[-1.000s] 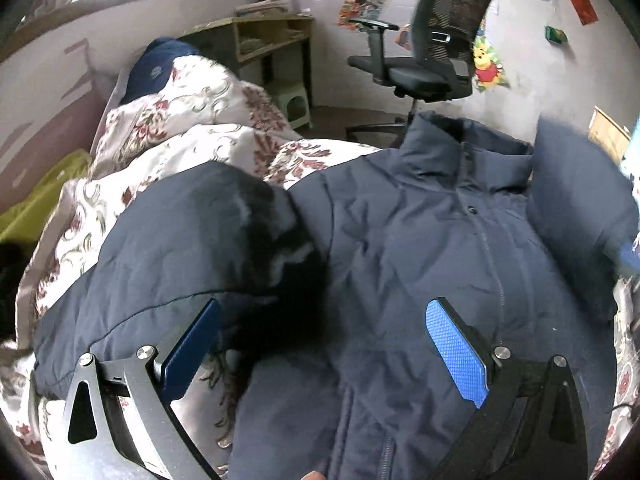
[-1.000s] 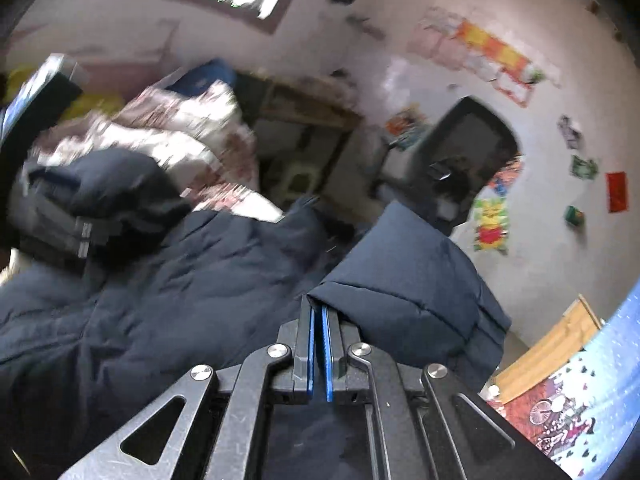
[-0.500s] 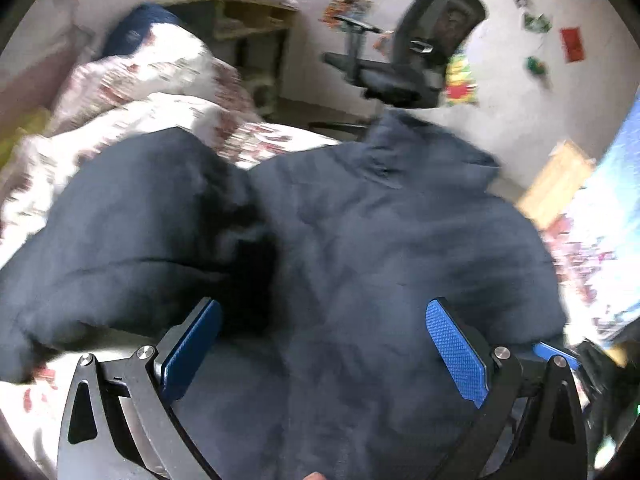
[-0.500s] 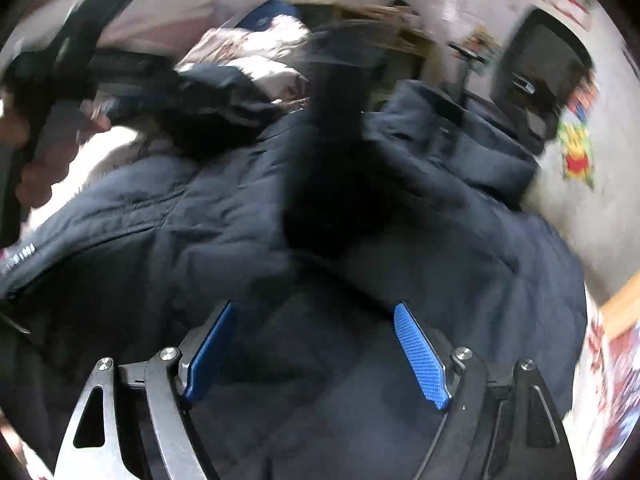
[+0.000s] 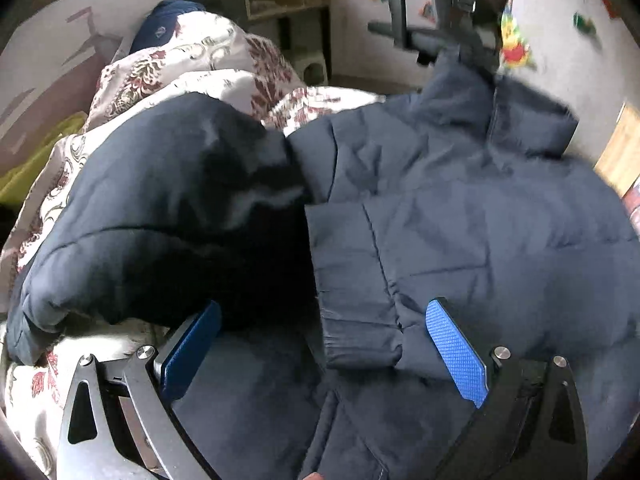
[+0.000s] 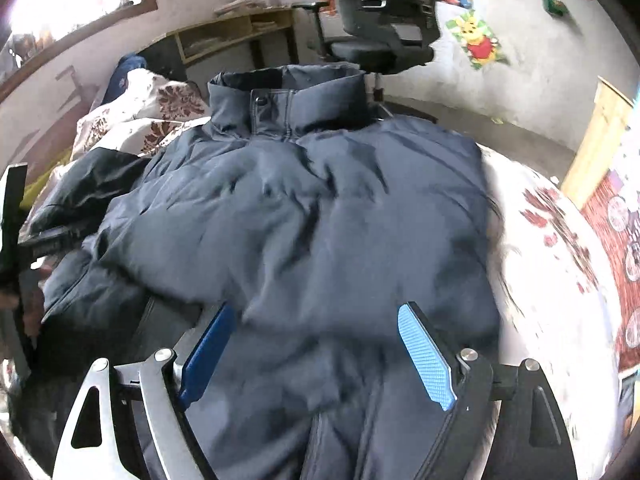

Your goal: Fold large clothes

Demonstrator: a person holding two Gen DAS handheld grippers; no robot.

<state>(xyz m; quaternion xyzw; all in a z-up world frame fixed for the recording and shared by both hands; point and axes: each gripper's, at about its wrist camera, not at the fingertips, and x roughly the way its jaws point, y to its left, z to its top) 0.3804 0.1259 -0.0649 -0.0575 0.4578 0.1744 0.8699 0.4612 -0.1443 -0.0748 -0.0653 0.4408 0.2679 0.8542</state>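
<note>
A large navy padded jacket (image 5: 460, 208) lies front up on a bed, collar at the far end. Its right sleeve is folded across the chest, its cuff (image 5: 360, 336) between my left gripper's fingers. The other sleeve (image 5: 160, 208) bulges out to the left over the quilt. My left gripper (image 5: 324, 356) is open and empty just above the jacket. In the right wrist view the jacket (image 6: 320, 220) fills the middle, collar (image 6: 288, 100) upright. My right gripper (image 6: 316, 356) is open and empty over the lower front.
A floral quilt (image 5: 180, 68) is heaped at the back left of the bed. The floral sheet (image 6: 552, 260) shows to the right of the jacket. An office chair (image 6: 384, 20) and a wooden shelf desk (image 6: 232, 36) stand beyond the bed. The left gripper's frame (image 6: 16, 216) shows at the far left.
My right gripper, shut on the right sleeve a second ago, has laid it across the chest, opened and drawn back. The left gripper stayed open over the jacket.
</note>
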